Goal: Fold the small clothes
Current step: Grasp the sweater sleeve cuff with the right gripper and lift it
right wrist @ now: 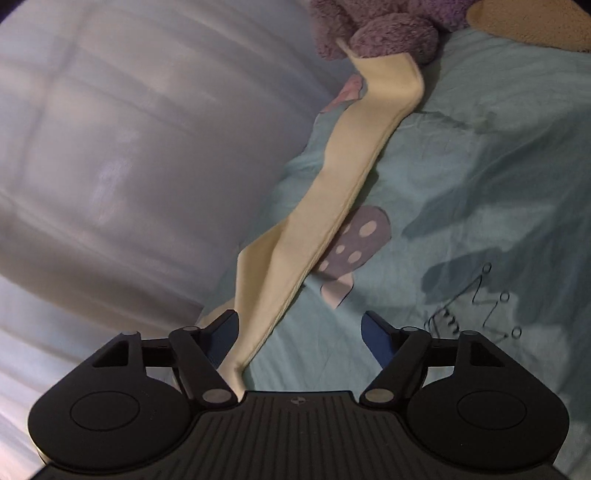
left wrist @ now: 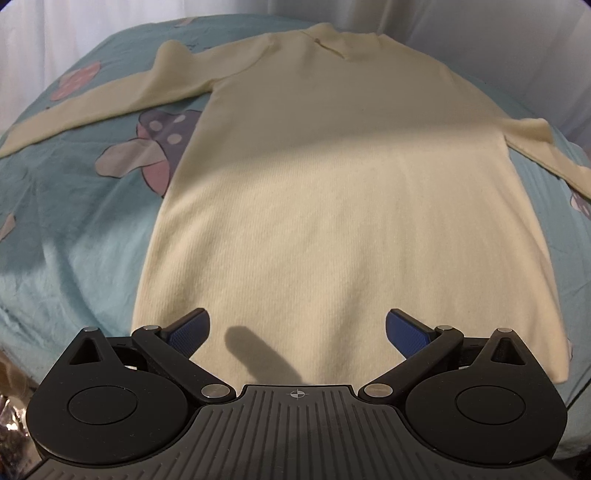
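Bed (left wrist: 66, 229): you work over a teal sheet printed with pink and purple mushrooms; it carries everything here.
Sweater (left wrist: 343, 206): your cream knit lies flat on the bed, hem nearest your left gripper, collar at the far end, body smooth, one sleeve spread out to each side.
Sleeve (right wrist: 332, 192): in your right wrist view one cream sleeve runs in a long, partly folded strip from your jaws up toward the plush toy; its far end reaches the toy.
Plush toy (right wrist: 380, 29): a purple fuzzy toy sits at the top of the bed, beside a tan piece at the corner.
Left gripper (left wrist: 297, 326): you hold it above the hem, near the middle of it; its jaws stand wide apart and hold nothing. Their shadow falls on the knit.
Right gripper (right wrist: 299, 332): your jaws stand wide; the sleeve passes just inside the left finger (right wrist: 221, 332) and down toward the gripper body, unclamped.
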Available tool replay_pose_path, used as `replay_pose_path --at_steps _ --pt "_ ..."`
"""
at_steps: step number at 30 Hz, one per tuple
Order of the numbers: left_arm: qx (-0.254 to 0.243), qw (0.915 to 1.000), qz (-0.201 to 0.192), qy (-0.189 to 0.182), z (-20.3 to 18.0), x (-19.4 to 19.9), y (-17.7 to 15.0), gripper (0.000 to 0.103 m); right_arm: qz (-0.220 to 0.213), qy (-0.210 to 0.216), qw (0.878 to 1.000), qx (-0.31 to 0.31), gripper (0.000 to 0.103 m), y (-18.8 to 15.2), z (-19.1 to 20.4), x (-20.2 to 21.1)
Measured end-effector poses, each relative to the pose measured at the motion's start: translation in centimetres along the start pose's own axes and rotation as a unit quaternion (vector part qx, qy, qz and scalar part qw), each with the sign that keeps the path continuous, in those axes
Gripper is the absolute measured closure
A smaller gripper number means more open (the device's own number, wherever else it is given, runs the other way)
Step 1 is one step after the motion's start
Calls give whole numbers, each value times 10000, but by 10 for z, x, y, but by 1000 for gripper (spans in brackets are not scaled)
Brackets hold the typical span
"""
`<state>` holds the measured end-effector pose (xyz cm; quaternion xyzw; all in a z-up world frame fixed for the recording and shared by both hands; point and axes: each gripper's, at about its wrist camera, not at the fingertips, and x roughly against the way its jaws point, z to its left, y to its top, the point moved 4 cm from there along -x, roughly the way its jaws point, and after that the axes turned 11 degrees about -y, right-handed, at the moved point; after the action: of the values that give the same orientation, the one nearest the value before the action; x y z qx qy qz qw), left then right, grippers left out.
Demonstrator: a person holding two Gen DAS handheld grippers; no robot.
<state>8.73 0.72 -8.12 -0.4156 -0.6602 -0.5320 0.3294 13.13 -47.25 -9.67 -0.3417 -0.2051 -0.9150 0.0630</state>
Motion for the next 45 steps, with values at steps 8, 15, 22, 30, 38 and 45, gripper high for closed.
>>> replay_pose_path --at_steps 8,15,22,30,38,45 --pt "252 9995 -30 210 -16 -33 38 0 -206 -434 9956 -803 80 87 -32 -81" --pt "539 9976 -103 427 -15 -50 50 0 -297 -263 9934 -1073 97 101 -43 -104" --pt "464 9974 -102 545 -16 -57 56 0 -642 -531 9958 -385 97 101 -29 -90" --pt "146 9992 -158 339 -13 -57 56 0 -1107 -395 9927 -259 97 94 -17 -51" --pt "713 9930 -249 -908 -2 -45 75 0 -1309 -862 9876 56 97 92 2 -42" --pt "1031 9743 -1116 -1663 11 -21 122 0 -1277 715 9473 2849 97 -12 159 -27"
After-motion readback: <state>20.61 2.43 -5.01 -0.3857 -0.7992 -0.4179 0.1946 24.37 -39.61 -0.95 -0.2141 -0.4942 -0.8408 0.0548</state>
